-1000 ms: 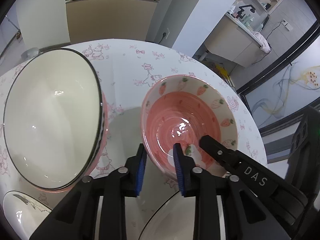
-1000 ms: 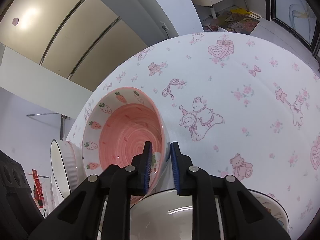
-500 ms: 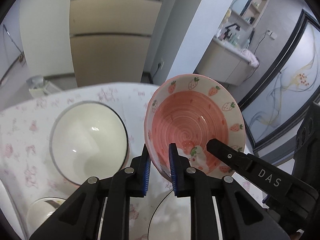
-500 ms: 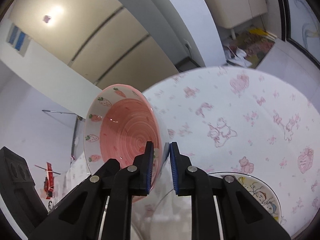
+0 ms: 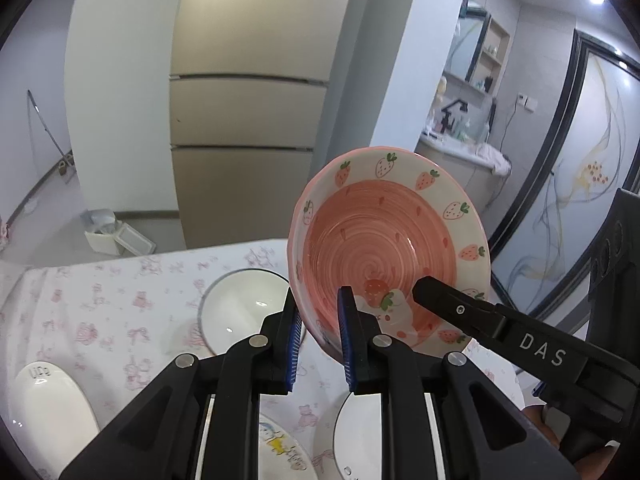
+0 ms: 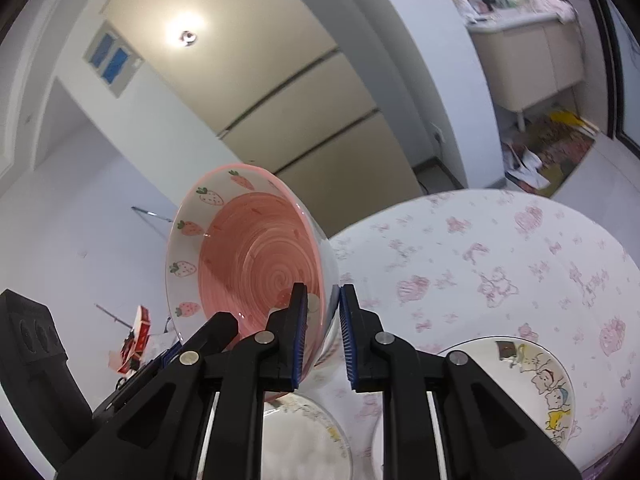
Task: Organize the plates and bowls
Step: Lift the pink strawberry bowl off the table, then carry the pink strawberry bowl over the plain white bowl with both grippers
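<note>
Two grippers clamp one strawberry bowl (image 5: 384,256) between them, lifted clear of the table (image 5: 120,292). In the left wrist view the left gripper (image 5: 318,320) pinches the bowl's near rim at about 7 o'clock, one blue ribbed pad outside the wall and one inside the pink well. The right gripper (image 6: 323,320) bites the same rim from the other side; in the left view its black finger reaches into the bowl at 4 o'clock. The left gripper's jaws have just been closing, with the bowl's rim between them. The bowl stands tilted, its mouth facing the cameras, directly ahead of both sets of fingers at 12 o'clock.

Much is cut off: the gripper bodies hide the lowest part of the bowl, and a plate (image 5: 360,432) below the left gripper shows only as a white sliver. A cartoon plate (image 6: 532,384) sits at 4 o'clock in the right view, partly behind the gripper's arm.

The bowl is glazed ceramic, round, with a spiral pink centre and a pale band of printed strawberries. Farther off, a white bowl (image 5: 244,308) with a dark rim rests on the pink-patterned cloth at 10 o'clock. Beyond stand beige cabinet doors (image 5: 244,120).
</note>
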Available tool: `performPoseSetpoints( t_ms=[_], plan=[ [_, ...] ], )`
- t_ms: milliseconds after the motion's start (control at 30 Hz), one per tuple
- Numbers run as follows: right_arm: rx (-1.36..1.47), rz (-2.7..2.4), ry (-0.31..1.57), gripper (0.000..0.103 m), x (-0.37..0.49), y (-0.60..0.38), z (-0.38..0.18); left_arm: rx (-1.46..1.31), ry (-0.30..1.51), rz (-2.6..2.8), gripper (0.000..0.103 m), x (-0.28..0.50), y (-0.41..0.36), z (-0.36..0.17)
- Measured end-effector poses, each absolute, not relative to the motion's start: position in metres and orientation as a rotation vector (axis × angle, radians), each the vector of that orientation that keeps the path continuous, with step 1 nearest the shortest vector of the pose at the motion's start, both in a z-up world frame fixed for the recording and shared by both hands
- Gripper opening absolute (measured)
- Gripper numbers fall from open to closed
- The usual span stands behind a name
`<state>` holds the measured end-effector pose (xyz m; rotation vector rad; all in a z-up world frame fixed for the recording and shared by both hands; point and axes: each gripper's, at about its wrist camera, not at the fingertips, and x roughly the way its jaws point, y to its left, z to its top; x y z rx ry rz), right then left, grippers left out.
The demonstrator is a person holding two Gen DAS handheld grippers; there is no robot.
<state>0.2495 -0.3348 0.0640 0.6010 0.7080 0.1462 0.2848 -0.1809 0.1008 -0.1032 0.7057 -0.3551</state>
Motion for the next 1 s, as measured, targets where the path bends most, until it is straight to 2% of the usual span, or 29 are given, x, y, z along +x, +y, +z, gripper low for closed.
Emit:
performPoseSetpoints(
  t_ms=[300,567,1000],
  plan=[
    [0.497,0.164,0.693,0.016,0.24,-0.296,0.073,-0.115,0.671,-0.335,0.019,0.263,-0.146,0.106],
    [0.406,0.191,0.639,0.016,0.243,-0.276,0.069,-0.147,0.662,-0.326,0.019,0.276,-0.131,0.093],
    [0.448,0.19,0.722,0.017,0.274,-0.266,0.022,-0.158,0.766,-0.296,0.019,0.314,-0.119,0.05]
  ],
)
